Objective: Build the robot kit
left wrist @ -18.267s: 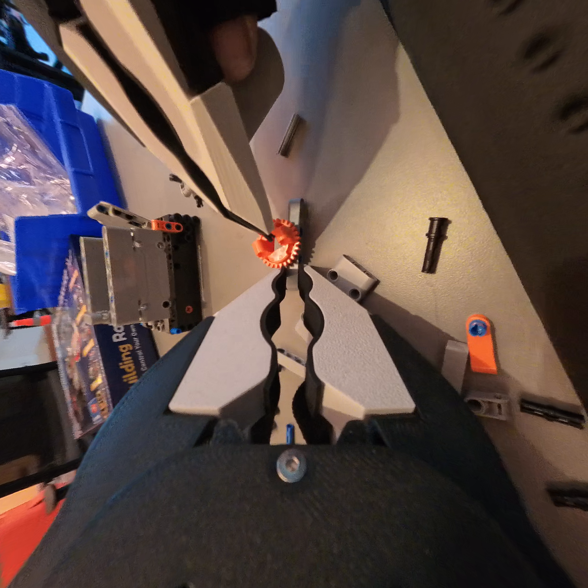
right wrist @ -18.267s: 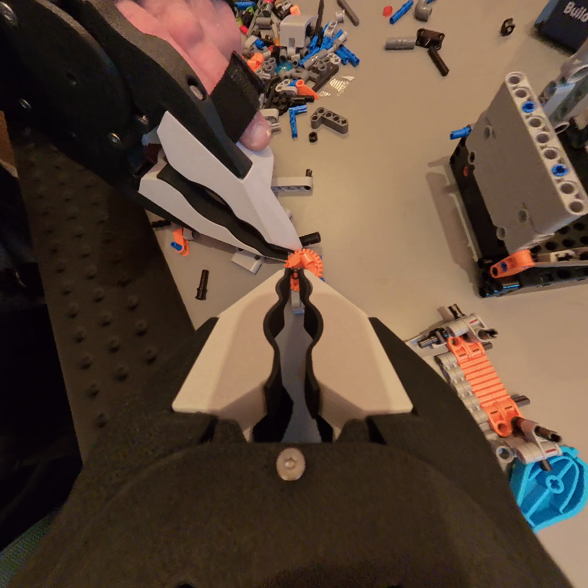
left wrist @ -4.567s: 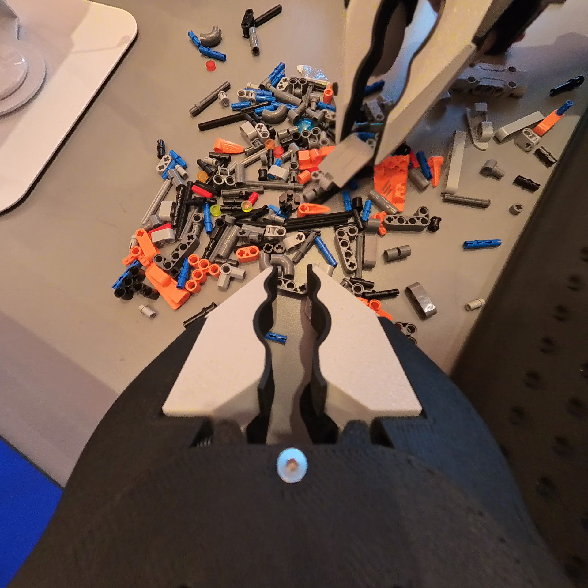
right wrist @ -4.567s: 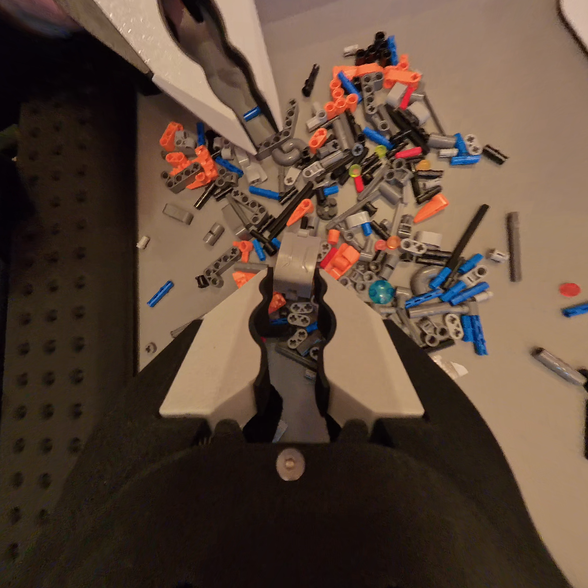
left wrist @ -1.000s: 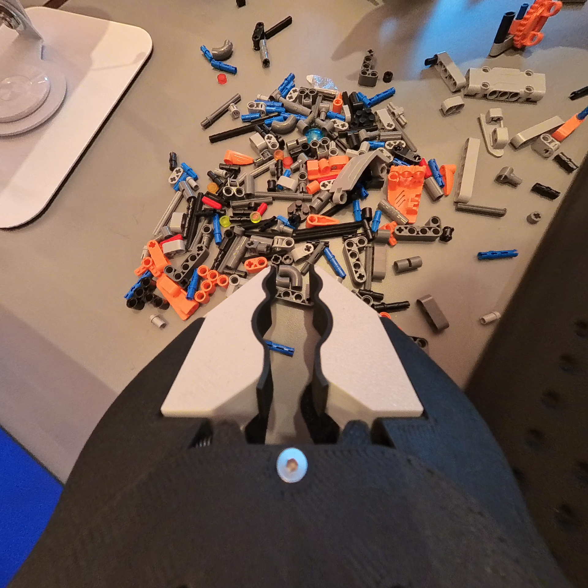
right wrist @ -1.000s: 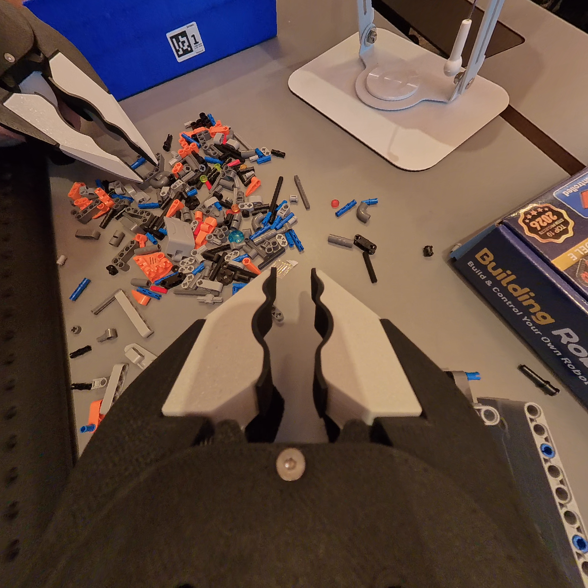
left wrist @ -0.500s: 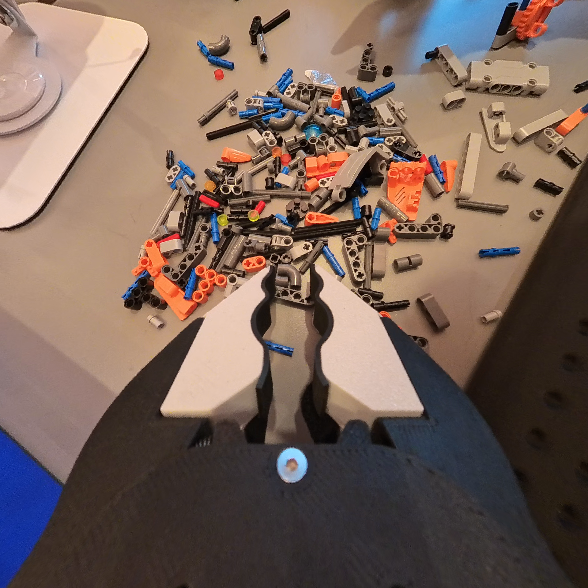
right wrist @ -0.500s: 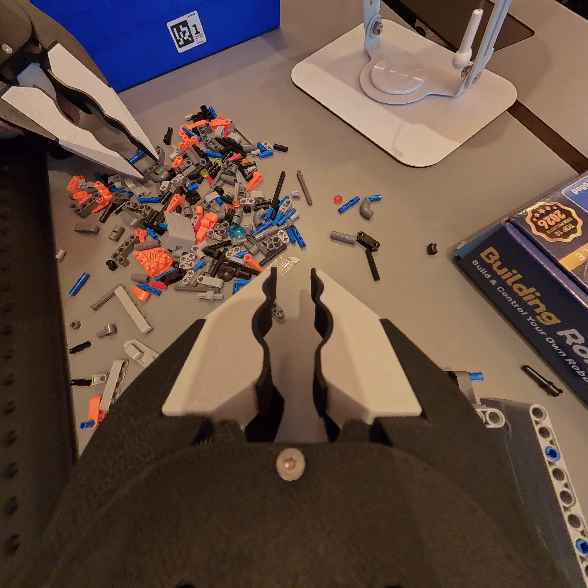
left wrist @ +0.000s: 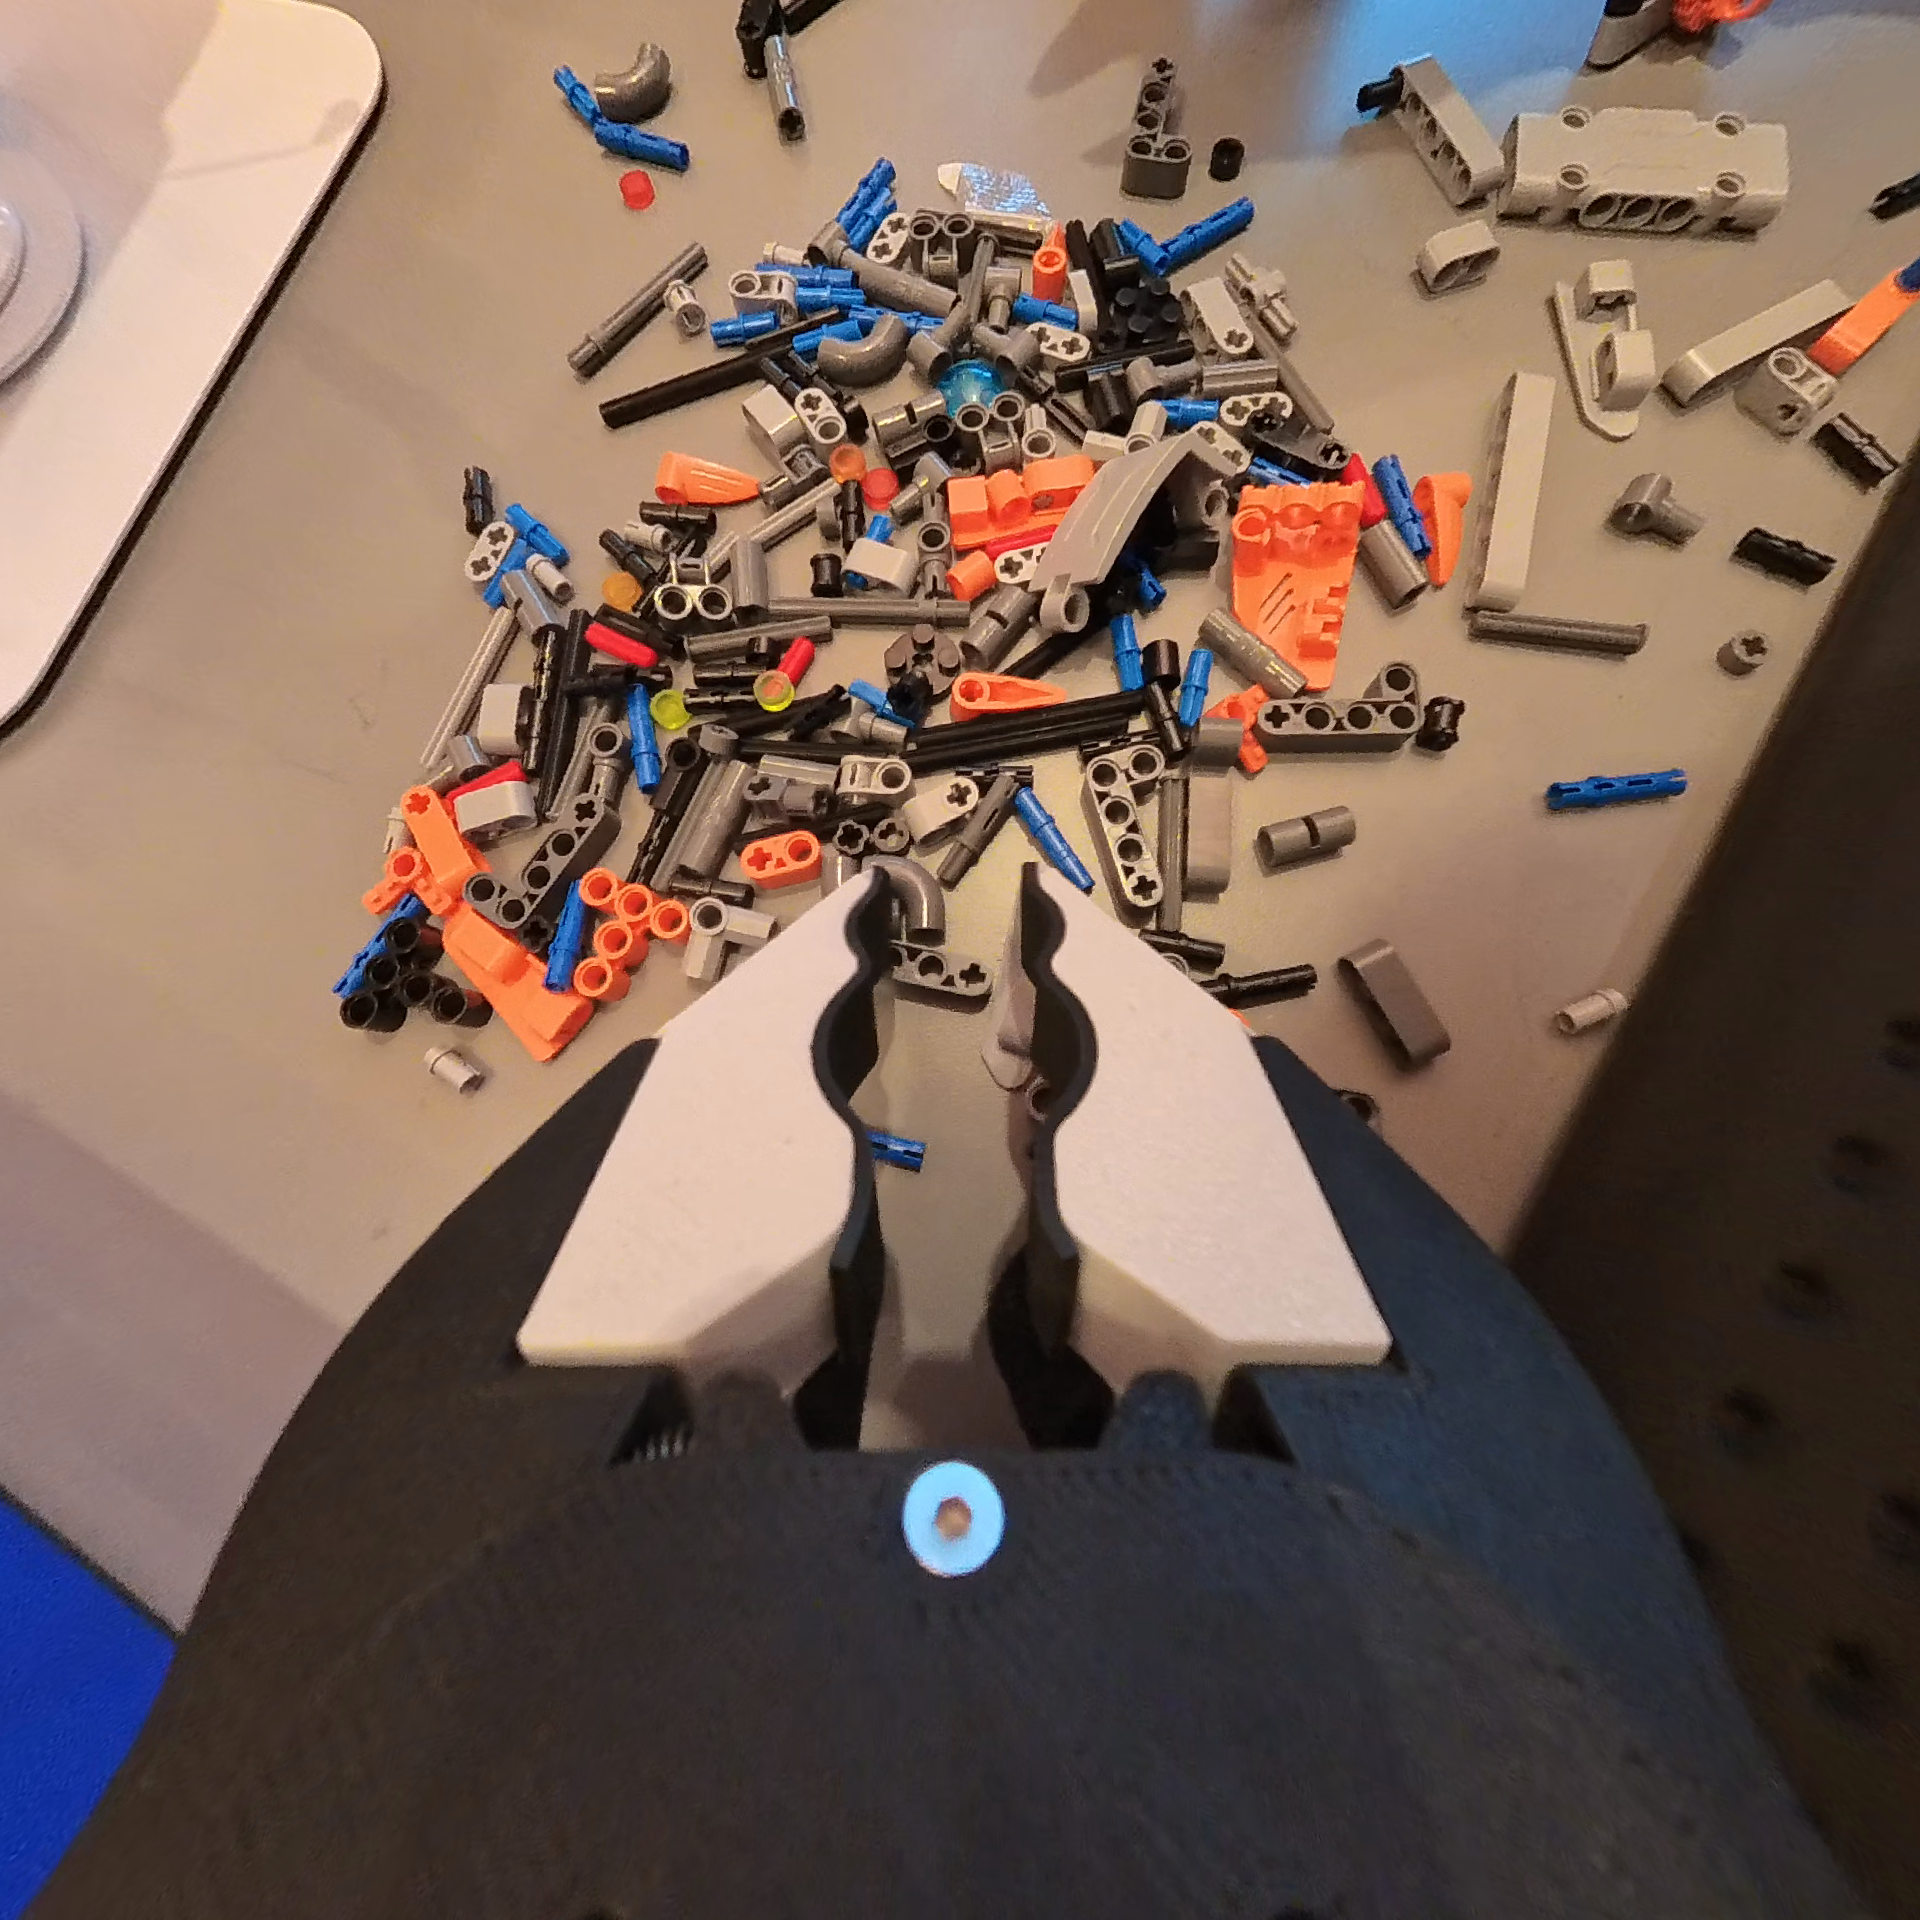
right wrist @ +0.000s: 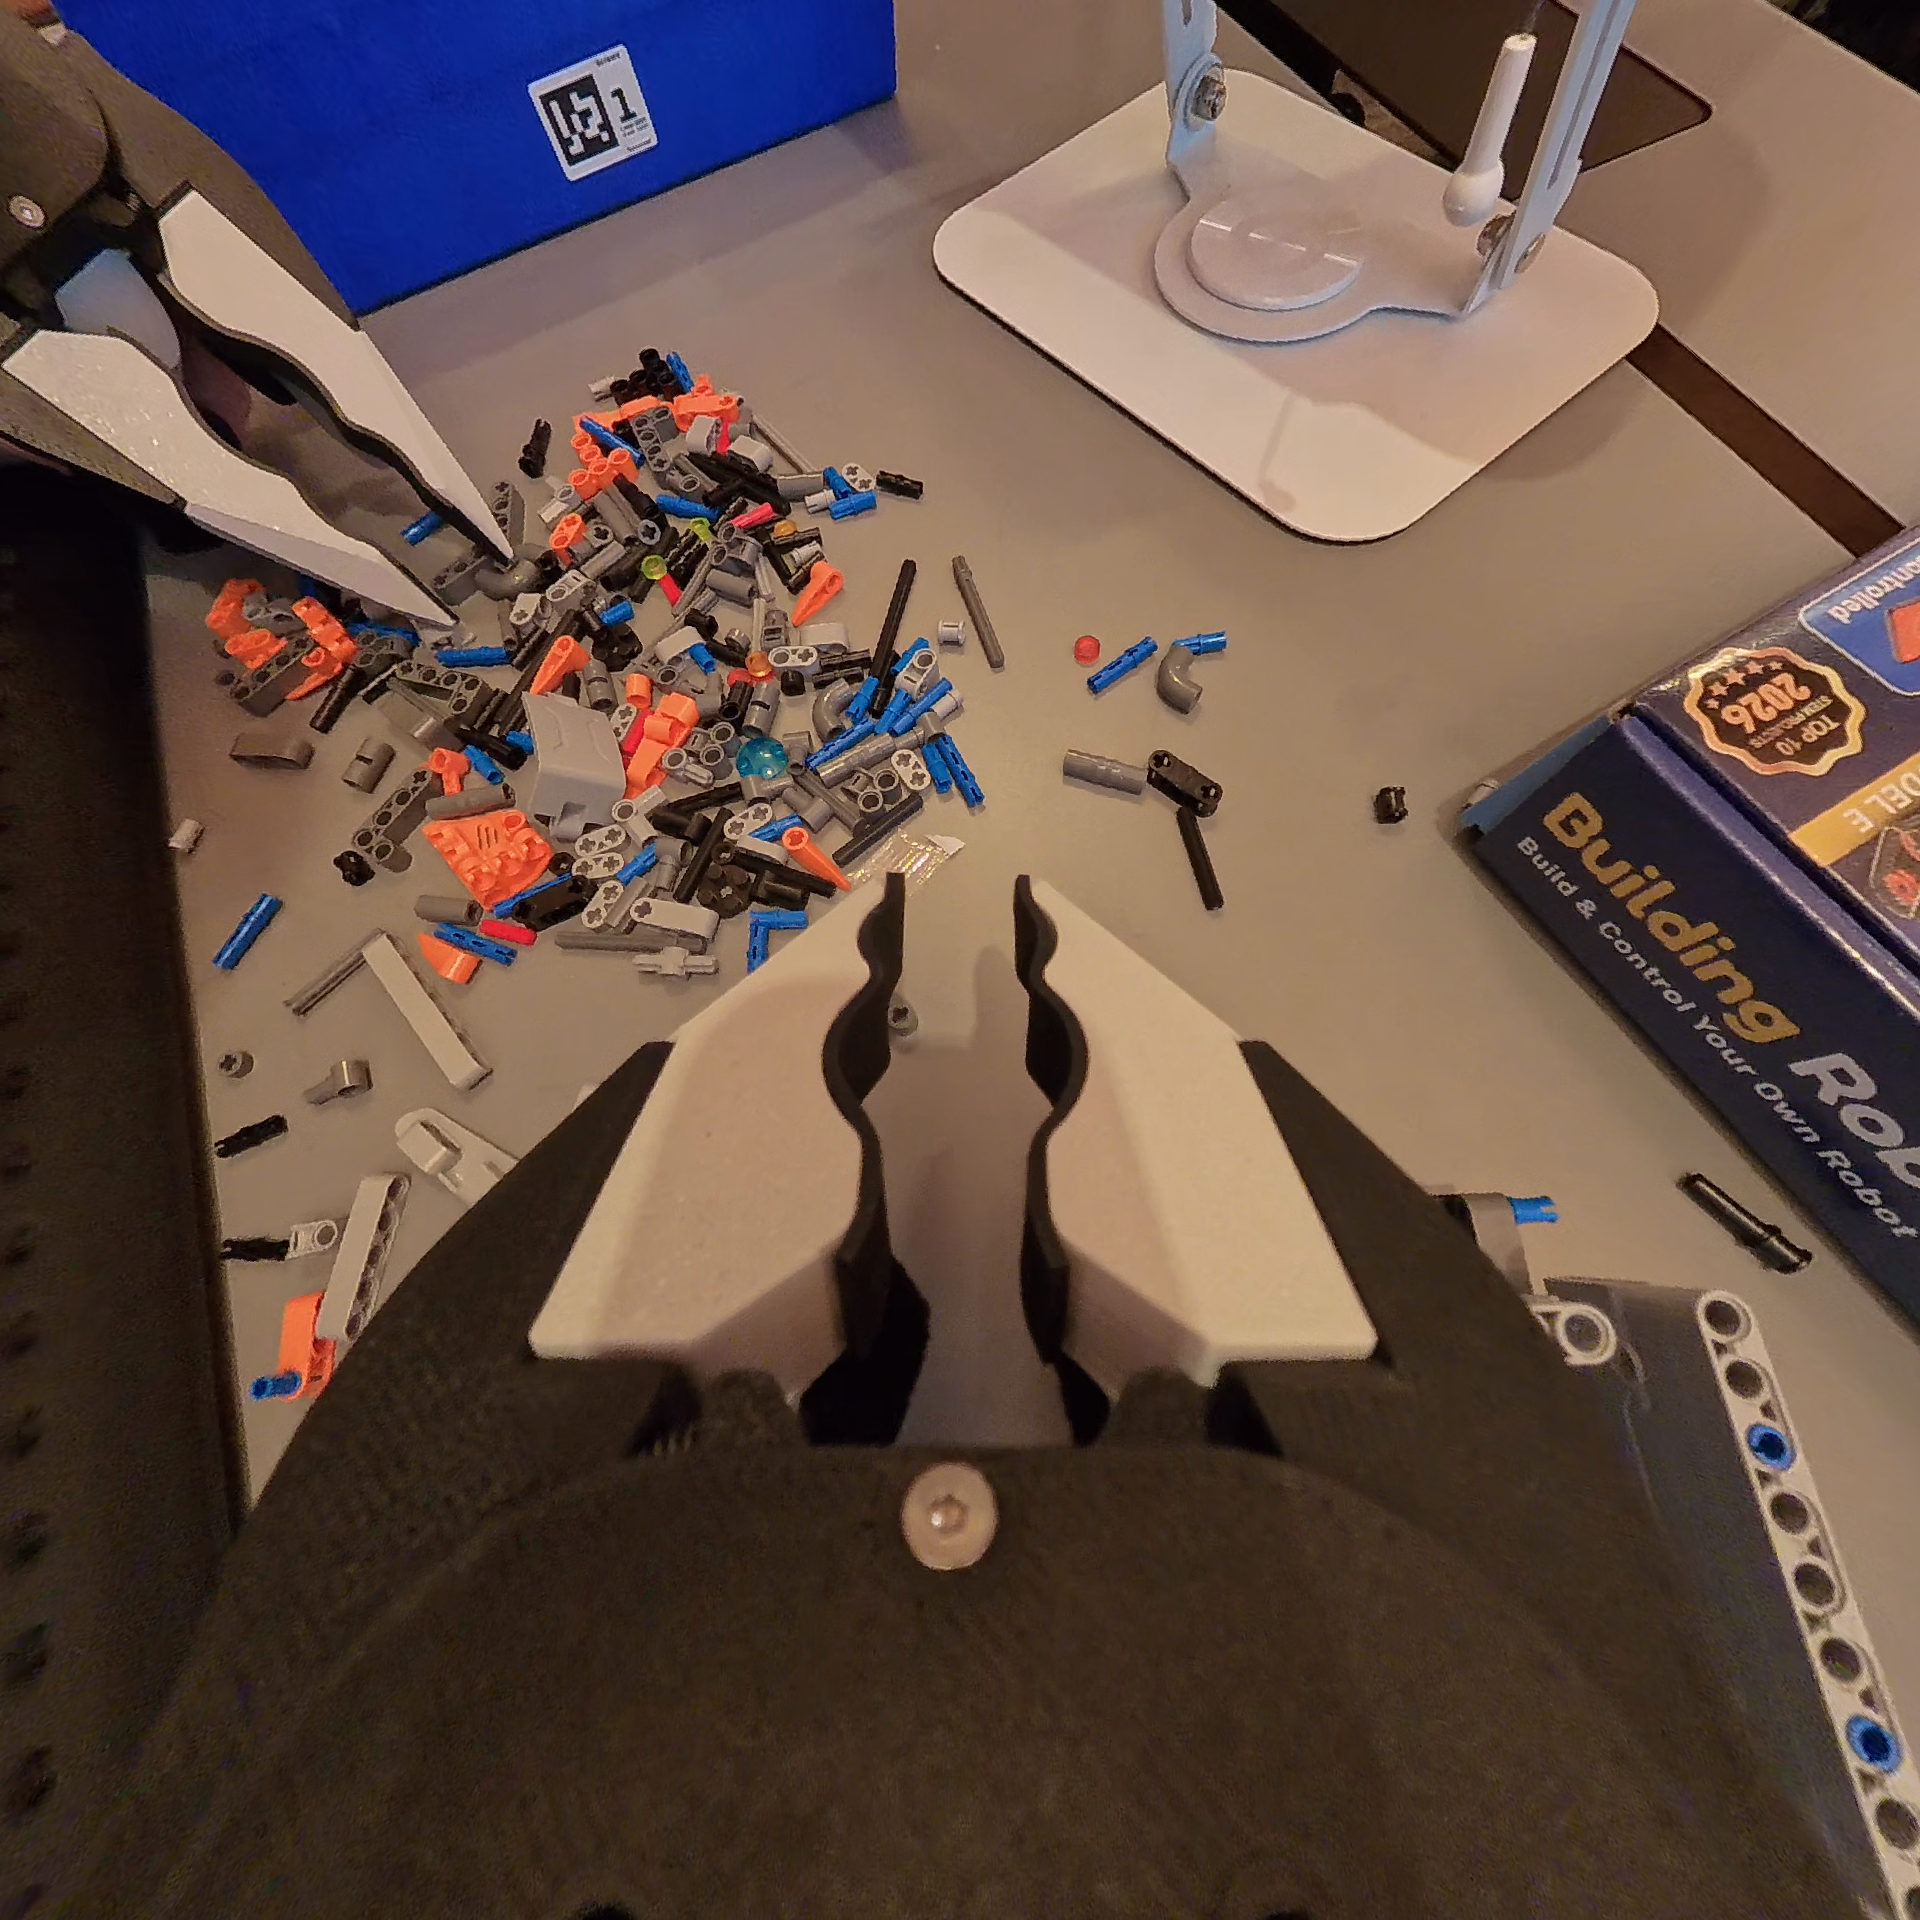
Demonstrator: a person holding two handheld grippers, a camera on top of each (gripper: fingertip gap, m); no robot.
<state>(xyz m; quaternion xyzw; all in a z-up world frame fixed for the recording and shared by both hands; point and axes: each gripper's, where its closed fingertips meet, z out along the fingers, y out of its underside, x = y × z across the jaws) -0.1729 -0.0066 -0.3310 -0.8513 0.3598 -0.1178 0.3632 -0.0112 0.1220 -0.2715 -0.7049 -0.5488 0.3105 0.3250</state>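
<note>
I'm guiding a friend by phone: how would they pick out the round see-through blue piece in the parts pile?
Start at the pile of small plastic building parts on the grey table, between the blue bin and the dark blue box. The round translucent blue stud lies toward the pile's box side. It is the only clear, glassy blue disc; the other blue parts are opaque pins.

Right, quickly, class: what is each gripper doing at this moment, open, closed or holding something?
Left gripper: open, holding nothing, tips at the pile of building pieces.
Right gripper: open, empty, above the grey table.
</note>
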